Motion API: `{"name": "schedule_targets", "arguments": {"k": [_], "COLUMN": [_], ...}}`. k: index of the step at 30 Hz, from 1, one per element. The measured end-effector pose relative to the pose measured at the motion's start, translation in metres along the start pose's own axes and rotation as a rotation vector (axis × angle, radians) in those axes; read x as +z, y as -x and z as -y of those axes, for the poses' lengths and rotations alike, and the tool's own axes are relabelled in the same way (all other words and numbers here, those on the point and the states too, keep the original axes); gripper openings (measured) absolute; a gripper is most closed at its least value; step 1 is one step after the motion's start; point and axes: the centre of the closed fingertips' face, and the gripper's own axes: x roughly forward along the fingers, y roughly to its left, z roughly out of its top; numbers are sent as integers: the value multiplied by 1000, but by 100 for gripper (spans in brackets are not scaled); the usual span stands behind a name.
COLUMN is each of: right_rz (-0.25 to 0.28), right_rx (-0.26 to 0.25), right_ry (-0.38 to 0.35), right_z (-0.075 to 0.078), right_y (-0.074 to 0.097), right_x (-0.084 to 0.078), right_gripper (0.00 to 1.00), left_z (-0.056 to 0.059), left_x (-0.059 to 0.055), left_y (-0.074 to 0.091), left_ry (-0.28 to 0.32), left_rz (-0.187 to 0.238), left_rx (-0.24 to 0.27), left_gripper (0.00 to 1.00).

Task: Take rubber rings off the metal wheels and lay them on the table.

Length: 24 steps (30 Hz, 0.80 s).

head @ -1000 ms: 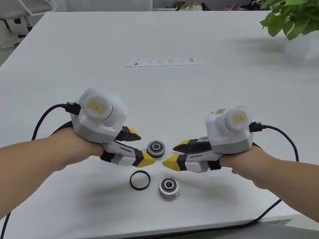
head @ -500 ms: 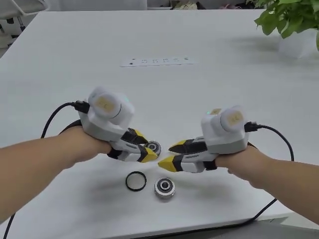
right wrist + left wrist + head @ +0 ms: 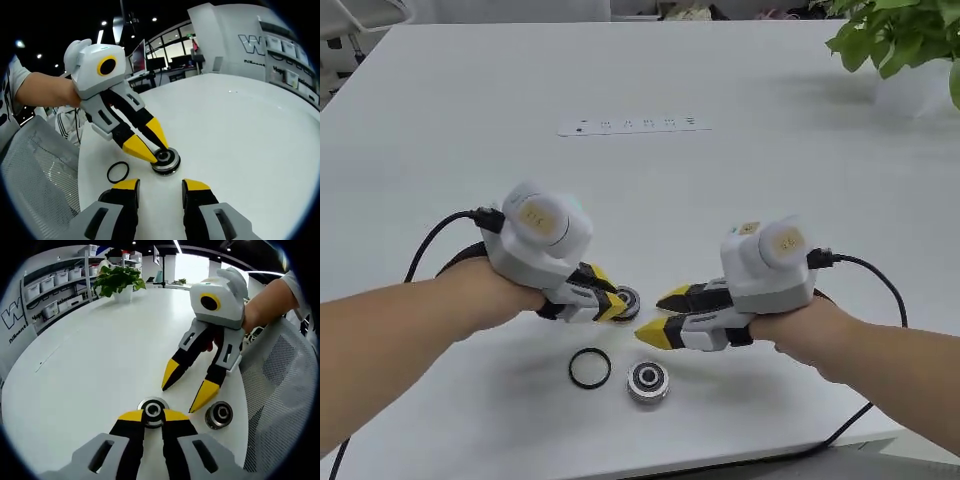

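This looks like an open-plan office or lab. A long white table [image 3: 740,170] has a flush socket strip [image 3: 634,125] and, at the upper right of the head view, a potted plant [image 3: 895,40]. Shelves of storage bins [image 3: 55,282] line the upper left of the left gripper view, with a mesh chair [image 3: 282,385] at its right. Monitors [image 3: 155,63] sit at the upper centre of the right gripper view.

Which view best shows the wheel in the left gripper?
Right gripper view: the wheel nearly whole, held by the left gripper. Left gripper view: its jaws cover the sides. Head view: half hidden.

Now the left gripper [image 3: 152,418] pinches a metal wheel [image 3: 152,407]; right gripper [image 3: 186,390] gapes at one o'clock, second wheel [image 3: 218,415] at three.
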Motion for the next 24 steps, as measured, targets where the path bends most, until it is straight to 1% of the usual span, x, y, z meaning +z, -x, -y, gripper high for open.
{"name": "schedule_targets", "arguments": {"k": [7, 14, 19, 21, 24], "right_rz": [3, 8, 6, 4, 5], "right_rx": [-7, -14, -12, -14, -19], "right_ry": [12, 27, 29, 27, 25], "right_z": [0, 1, 0, 1, 3], "right_y": [-3, -7, -8, -7, -6], "right_x": [5, 9, 7, 6, 5], "right_gripper": [32, 32, 32, 32, 32], "left_z": [-1, -1, 0, 1, 0], "left_x": [1, 1, 3, 3, 3], "left_y": [0, -1, -2, -2, -4], "left_ry": [1, -8, -48, -45, -19], "left_rz": [4, -5, -27, -29, -27], "left_rx": [8, 18, 16, 11, 2], "left_gripper": [8, 8, 9, 9, 9]}}
